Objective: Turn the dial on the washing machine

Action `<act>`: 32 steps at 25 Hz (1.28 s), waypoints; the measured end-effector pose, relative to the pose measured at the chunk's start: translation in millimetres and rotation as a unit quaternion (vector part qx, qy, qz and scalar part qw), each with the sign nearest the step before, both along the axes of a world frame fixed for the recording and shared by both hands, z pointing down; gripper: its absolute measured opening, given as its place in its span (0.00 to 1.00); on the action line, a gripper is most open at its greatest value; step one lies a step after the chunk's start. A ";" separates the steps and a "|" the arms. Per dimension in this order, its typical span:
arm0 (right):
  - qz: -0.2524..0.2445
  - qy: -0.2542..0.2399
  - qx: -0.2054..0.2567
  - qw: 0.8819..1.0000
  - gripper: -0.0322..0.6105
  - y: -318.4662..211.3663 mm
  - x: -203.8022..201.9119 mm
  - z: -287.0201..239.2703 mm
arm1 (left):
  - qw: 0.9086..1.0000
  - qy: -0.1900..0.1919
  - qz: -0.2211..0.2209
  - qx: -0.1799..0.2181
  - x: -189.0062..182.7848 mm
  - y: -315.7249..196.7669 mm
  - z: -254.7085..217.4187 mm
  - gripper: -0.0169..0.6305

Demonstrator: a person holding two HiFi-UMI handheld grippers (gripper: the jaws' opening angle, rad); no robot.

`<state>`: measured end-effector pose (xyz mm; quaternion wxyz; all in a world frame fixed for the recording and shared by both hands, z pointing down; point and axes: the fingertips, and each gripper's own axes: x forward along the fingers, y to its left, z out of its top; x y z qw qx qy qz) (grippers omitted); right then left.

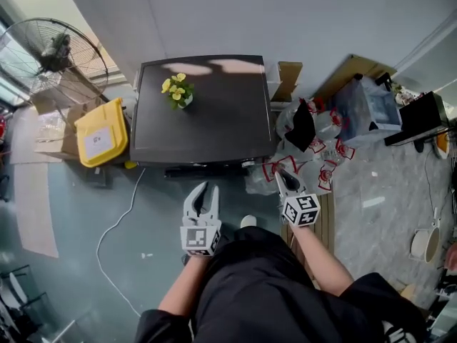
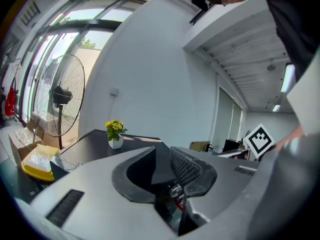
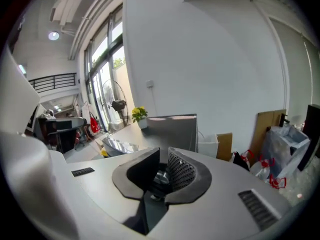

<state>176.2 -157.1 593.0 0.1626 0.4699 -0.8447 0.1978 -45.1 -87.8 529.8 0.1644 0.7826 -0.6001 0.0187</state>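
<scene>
The washing machine is a dark-topped box against the white wall, seen from above, with a small pot of yellow flowers on its lid. Its dial does not show in any view. Both grippers hover in front of it, clear of its front edge. My left gripper stands open with nothing between its jaws, and the machine's top lies beyond it in the left gripper view. My right gripper has its jaws drawn almost together on nothing. In the right gripper view the machine sits ahead and slightly left.
A standing fan and a yellow bin are left of the machine, with cardboard beside them. A white cable trails over the floor. Plastic bags with red handles crowd the right side; a wooden slat panel lies under my right arm.
</scene>
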 end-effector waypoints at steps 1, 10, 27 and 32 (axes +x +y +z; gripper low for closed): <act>-0.007 0.000 0.010 1.000 0.12 -2.9 1.5 -12.0 | 1.000 -0.003 -0.003 0.005 0.7 1.2 -5.0 0.15; -0.045 -0.037 0.072 0.996 0.05 -26.1 14.1 -99.1 | 0.999 -0.010 -0.024 0.045 5.6 2.0 -58.6 0.04; -0.044 -0.036 0.143 0.988 0.05 -51.2 55.1 -164.2 | 0.992 -0.054 -0.050 0.103 29.7 -28.1 -110.3 0.03; -0.045 -0.041 0.141 0.988 0.05 -46.9 60.5 -159.2 | 0.991 -0.066 -0.053 0.106 38.9 -27.4 -109.7 0.03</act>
